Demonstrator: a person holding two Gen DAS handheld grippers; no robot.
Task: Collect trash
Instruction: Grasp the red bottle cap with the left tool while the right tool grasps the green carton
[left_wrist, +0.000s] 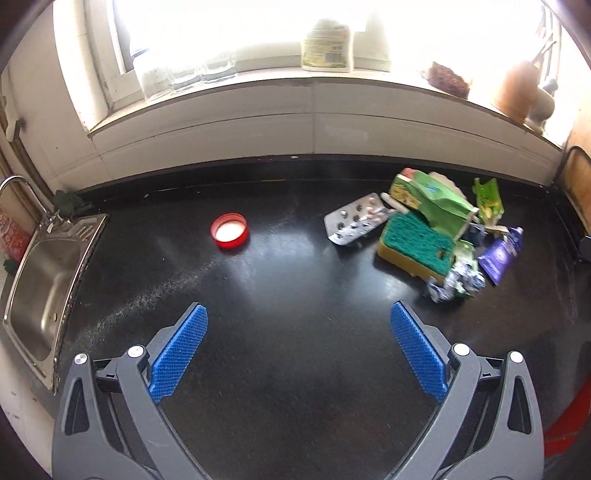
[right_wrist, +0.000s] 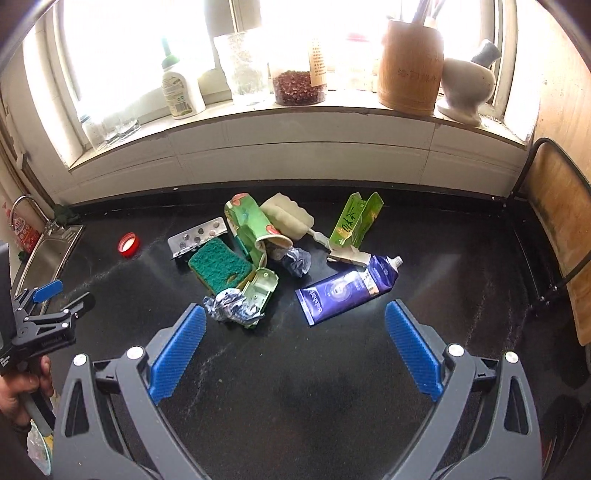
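Note:
A pile of trash lies on the black counter (right_wrist: 332, 369): a green-topped sponge (right_wrist: 219, 264), a pill blister pack (right_wrist: 197, 236), a crushed green paper cup (right_wrist: 251, 225), a torn green carton (right_wrist: 356, 219), a purple tube (right_wrist: 349, 288), crumpled foil (right_wrist: 231, 308) and a white sponge brush (right_wrist: 290, 218). A red bottle cap (left_wrist: 229, 232) lies apart to the left, also in the right wrist view (right_wrist: 129, 244). My left gripper (left_wrist: 299, 328) is open and empty, hovering short of the cap and pile. My right gripper (right_wrist: 295, 328) is open and empty just in front of the pile. The left gripper also shows in the right wrist view (right_wrist: 64, 297).
A steel sink (left_wrist: 40, 280) sits at the counter's left end. The windowsill holds a bottle (right_wrist: 181, 92), jars (right_wrist: 299, 85), a bamboo holder (right_wrist: 410, 62) and a mortar (right_wrist: 467, 85). A cutting board rack (right_wrist: 554, 221) stands at the right wall.

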